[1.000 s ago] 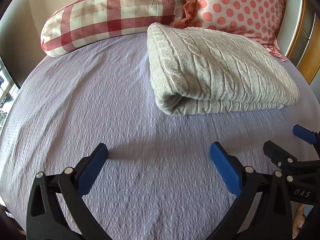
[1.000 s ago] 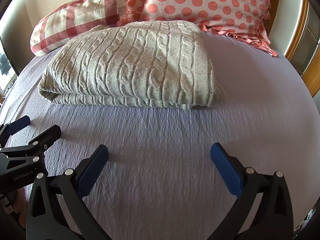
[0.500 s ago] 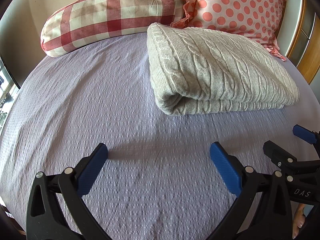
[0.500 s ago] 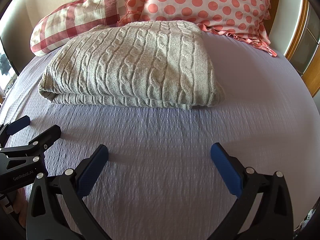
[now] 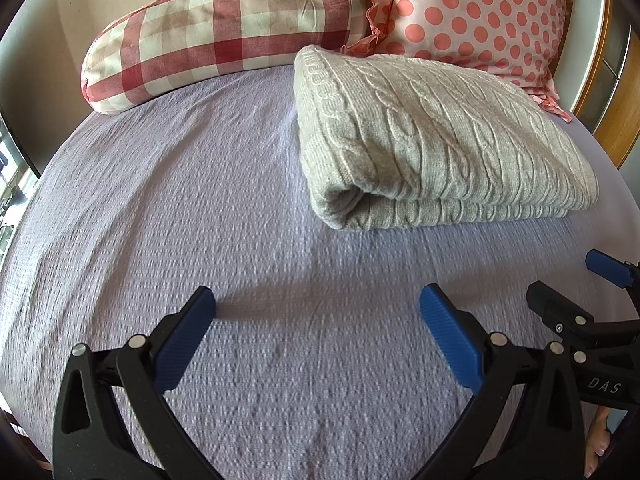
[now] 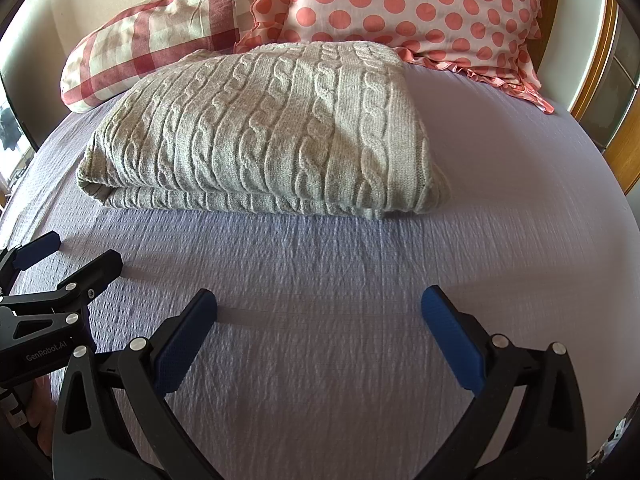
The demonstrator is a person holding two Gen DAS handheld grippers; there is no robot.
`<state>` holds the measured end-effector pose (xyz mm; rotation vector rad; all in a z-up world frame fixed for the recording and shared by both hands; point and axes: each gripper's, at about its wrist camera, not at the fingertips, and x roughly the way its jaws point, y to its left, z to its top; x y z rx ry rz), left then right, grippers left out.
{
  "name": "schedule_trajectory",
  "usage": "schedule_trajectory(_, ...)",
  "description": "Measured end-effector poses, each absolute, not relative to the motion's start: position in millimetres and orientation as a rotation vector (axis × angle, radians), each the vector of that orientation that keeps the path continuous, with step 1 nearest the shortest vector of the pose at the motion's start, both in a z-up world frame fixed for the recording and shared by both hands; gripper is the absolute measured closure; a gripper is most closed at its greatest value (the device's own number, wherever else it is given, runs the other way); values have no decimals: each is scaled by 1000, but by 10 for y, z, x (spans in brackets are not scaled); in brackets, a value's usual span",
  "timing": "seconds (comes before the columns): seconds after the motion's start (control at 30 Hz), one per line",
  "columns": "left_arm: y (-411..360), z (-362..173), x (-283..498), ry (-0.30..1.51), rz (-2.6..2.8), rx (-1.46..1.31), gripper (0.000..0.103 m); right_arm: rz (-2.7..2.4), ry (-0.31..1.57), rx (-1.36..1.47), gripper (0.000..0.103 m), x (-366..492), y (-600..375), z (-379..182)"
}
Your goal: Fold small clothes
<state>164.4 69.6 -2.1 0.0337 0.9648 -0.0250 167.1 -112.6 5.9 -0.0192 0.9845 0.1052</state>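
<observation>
A grey cable-knit sweater (image 5: 432,140) lies folded in a thick rectangle on the lilac bed sheet (image 5: 200,208); it also shows in the right wrist view (image 6: 272,132). My left gripper (image 5: 316,312) is open and empty, low over the sheet, in front and left of the sweater. My right gripper (image 6: 318,312) is open and empty, over the sheet in front of the sweater. Each gripper shows at the edge of the other's view: the right one (image 5: 576,288) and the left one (image 6: 68,256).
A red-and-cream checked pillow (image 5: 216,28) and a pink polka-dot pillow (image 5: 472,12) lean at the head of the bed behind the sweater. A wooden frame (image 5: 616,92) runs along the right side. A window edge shows at the far left.
</observation>
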Motion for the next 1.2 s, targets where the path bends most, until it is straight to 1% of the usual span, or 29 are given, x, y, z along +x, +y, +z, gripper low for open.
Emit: schedule_trajectory(1.2, 684, -13, 1677, 983, -28, 32, 2, 103, 984, -18, 1, 1672, -1126, 58)
